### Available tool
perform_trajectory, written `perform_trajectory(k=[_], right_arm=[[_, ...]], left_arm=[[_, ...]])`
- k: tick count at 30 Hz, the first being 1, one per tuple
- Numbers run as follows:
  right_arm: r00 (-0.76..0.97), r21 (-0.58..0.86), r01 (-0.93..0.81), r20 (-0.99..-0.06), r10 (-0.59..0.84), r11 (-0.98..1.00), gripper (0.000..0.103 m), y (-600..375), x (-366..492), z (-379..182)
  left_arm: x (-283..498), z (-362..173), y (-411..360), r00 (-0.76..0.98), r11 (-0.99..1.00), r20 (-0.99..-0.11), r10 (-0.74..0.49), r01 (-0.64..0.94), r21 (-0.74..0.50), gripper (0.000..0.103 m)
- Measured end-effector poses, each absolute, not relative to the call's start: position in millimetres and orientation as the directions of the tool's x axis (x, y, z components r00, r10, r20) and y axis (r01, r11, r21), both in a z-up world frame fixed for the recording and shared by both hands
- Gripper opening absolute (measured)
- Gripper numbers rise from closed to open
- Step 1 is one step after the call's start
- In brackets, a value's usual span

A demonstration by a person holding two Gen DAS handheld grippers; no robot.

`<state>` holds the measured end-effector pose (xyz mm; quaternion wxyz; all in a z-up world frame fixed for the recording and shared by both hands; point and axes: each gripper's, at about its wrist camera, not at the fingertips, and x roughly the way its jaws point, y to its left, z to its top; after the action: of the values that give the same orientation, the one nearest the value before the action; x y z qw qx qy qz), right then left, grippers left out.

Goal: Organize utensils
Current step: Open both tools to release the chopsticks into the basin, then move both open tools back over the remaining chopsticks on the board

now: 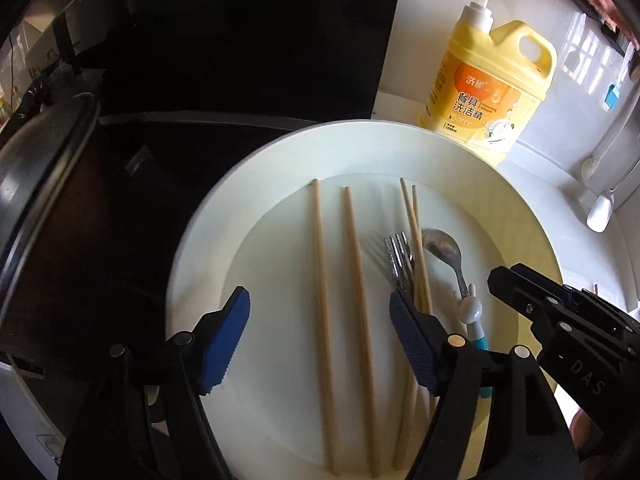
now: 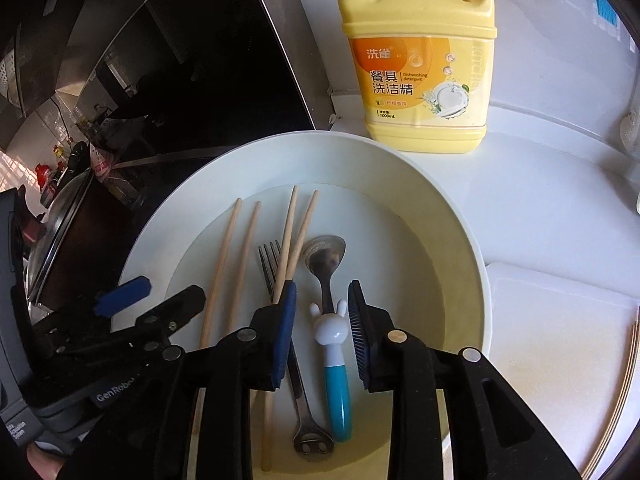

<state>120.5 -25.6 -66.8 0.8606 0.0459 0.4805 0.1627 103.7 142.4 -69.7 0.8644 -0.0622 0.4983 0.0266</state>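
Here your left gripper (image 1: 320, 344) hangs low over the white plate (image 1: 400, 148) with its blue pads spread wide, and two loose wooden chopsticks (image 1: 352, 264) lie flat on the plate in the gap between them, touched by neither pad. Your right gripper (image 2: 322, 336) stands open more narrowly, its pads on either side of the spoon (image 2: 330, 300), level with the little white rabbit figure on its handle; whether either pad actually touches it, you cannot tell from these views. The spoon has a steel bowl and a teal grip, and it lies on the plate's right side with the bowl pointing away from you. Just left of it lies the steel fork (image 2: 296, 380), tines away from you, its stem passing under your right gripper's left pad. A second pair of chopsticks (image 2: 294, 236) lies across the fork tines, tips close together. All six utensils rest inside the plate, roughly parallel. Behind the plate, on the white counter (image 2: 540, 208), stands a yellow bottle of dishwashing detergent (image 2: 420, 72) with a pump top, just beyond the rim. To the left there is a dark glass stovetop (image 2: 192, 60) with a lidded pot (image 1: 44, 184) at its near edge.
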Motion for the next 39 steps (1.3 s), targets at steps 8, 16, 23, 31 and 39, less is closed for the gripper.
perform_trajectory(k=[8, 16, 23, 31, 39], right_arm=[[0.518, 0.223, -0.252, -0.791, 0.325, 0.942, 0.043, -27.6, 103.3, -53.5], [0.544, 0.210, -0.217, -0.785, 0.297, 0.953, 0.053, -32.9, 77.6, -45.2], [0.578, 0.212, -0.119, -0.780, 0.241, 0.970, 0.059, -54.4, 44.2, -42.4], [0.602, 0.188, 0.050, -0.789, 0.121, 0.981, 0.067, -112.6, -3.3, -37.1], [0.613, 0.167, 0.225, -0.790, -0.006, 0.960, 0.068, -202.0, -55.3, -34.6]], left_arm=[[89.5, -51.3, 157.3, 0.519, 0.989, -0.854, 0.020, -0.134, -0.059, 0.087], [77.1, -46.1, 155.3, 0.526, 0.996, -0.850, 0.005, -0.077, -0.042, 0.088], [61.5, -35.7, 138.6, 0.558, 0.999, -0.829, -0.043, 0.009, -0.046, 0.094], [42.2, -22.1, 85.4, 0.570, 0.986, -0.808, -0.146, 0.152, -0.070, 0.095], [26.6, -16.1, 5.7, 0.561, 0.960, -0.790, -0.246, 0.256, -0.117, 0.095]])
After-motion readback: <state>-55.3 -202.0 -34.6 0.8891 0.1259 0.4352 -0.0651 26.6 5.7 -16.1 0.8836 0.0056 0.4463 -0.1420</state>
